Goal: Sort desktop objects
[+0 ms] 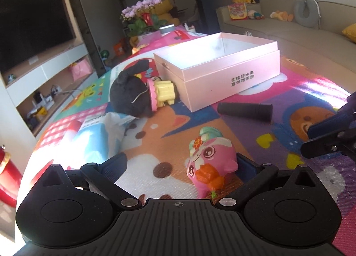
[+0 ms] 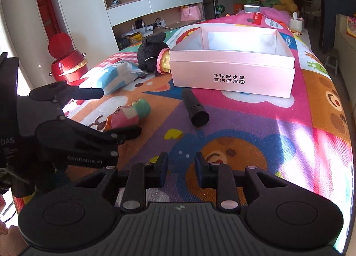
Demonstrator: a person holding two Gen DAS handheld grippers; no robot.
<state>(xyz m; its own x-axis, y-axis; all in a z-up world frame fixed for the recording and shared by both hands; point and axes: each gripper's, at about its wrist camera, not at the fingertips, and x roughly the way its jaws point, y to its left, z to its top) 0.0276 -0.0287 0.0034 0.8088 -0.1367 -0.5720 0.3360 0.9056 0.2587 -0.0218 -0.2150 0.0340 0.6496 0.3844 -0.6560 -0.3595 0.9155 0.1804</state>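
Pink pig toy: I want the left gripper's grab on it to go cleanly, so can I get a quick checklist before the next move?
1. pink pig toy sits between the left gripper fingers: ok.
2. Left jaws wide enough to take it: ok, open, with one finger right beside the toy.
3. Pads already pressing on the toy: not ok, no grip yet.
4. pink box open with room inside: ok, nothing visible in it.
5. Right gripper out of the way: ok, shut on nothing, off to the side.
6. black cylinder clear of the toy: ok, it lies apart.
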